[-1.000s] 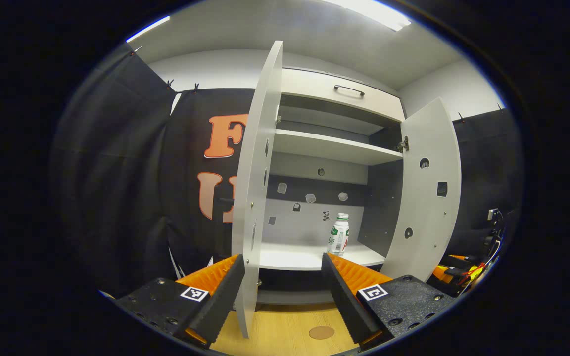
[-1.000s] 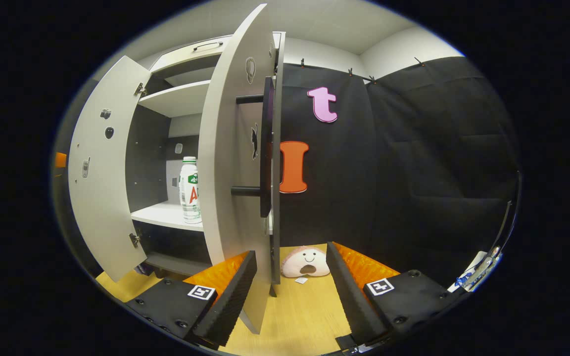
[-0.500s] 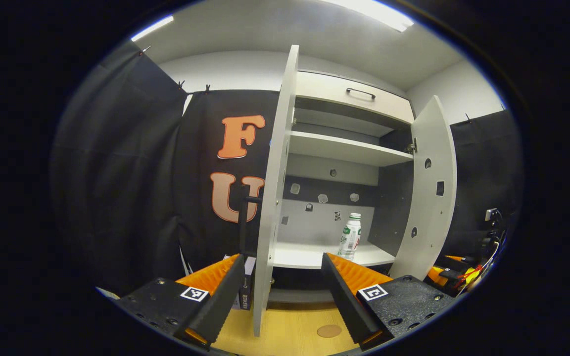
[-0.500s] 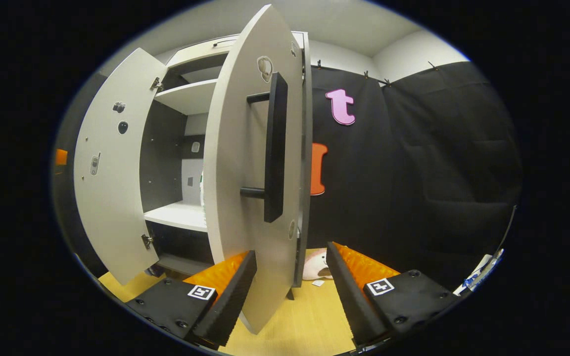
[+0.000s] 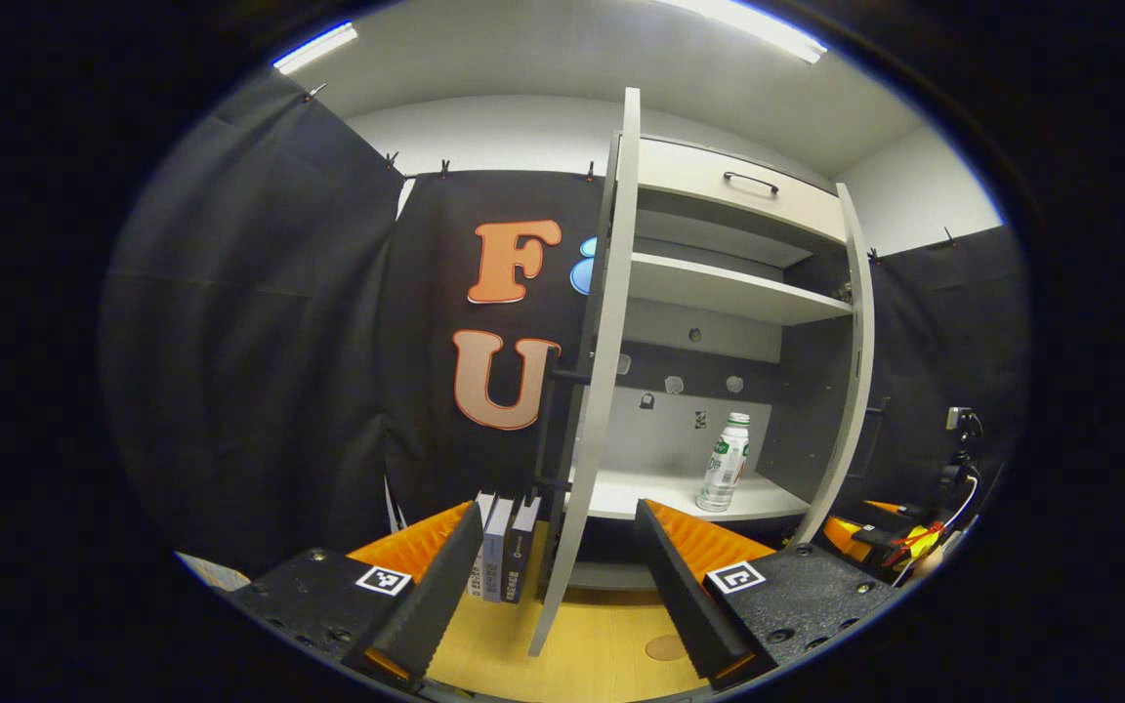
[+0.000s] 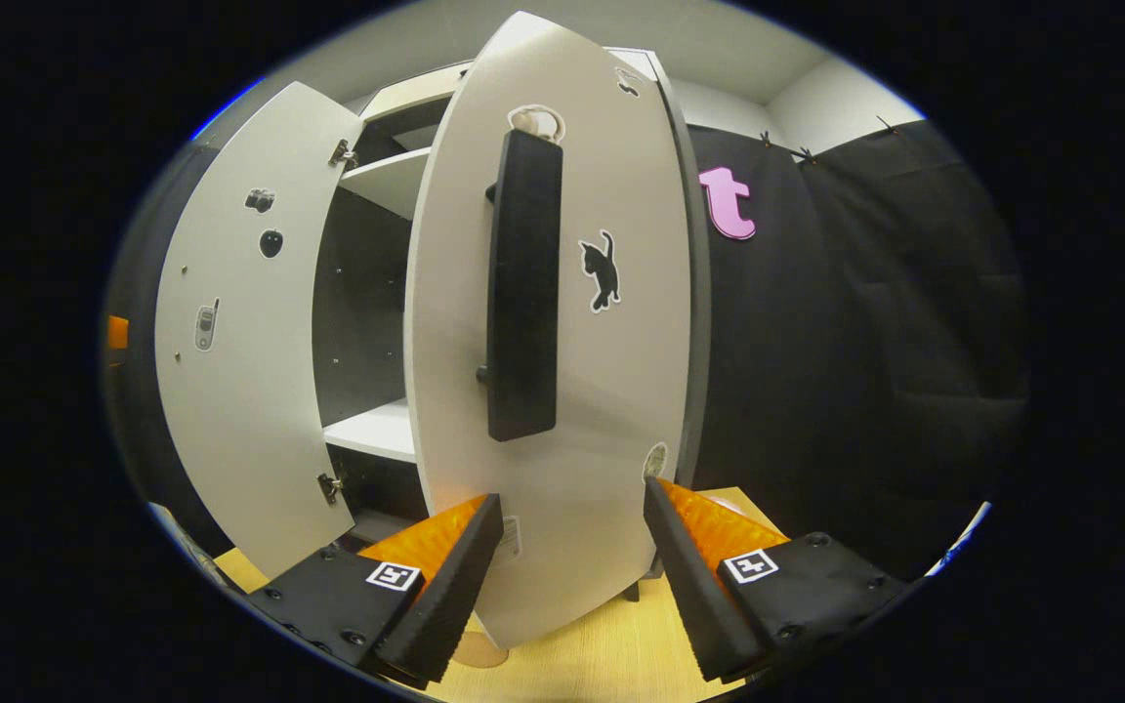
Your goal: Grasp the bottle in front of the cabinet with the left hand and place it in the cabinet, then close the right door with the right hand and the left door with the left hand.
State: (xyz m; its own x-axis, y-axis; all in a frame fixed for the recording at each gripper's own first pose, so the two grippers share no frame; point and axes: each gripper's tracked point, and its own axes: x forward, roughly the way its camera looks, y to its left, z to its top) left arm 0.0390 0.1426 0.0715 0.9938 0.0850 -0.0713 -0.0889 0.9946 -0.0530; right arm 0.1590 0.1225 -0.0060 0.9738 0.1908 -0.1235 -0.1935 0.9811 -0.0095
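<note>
The bottle (image 5: 725, 462) stands upright on the cabinet's lower shelf (image 5: 655, 493), near its right wall. The right gripper (image 6: 570, 547), fingers spread wide and holding nothing, faces the outside of the right door (image 6: 562, 322), its black handle (image 6: 521, 288) dead ahead. The left gripper (image 5: 555, 566), equally wide and empty, straddles the left door (image 5: 590, 371) edge-on. Risk: an off-centre push could let the door rebound ajar, or catch a finger.

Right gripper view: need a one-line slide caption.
Open right tool faces the right door and its black handle; left door wide open beside the lower shelf.
</note>
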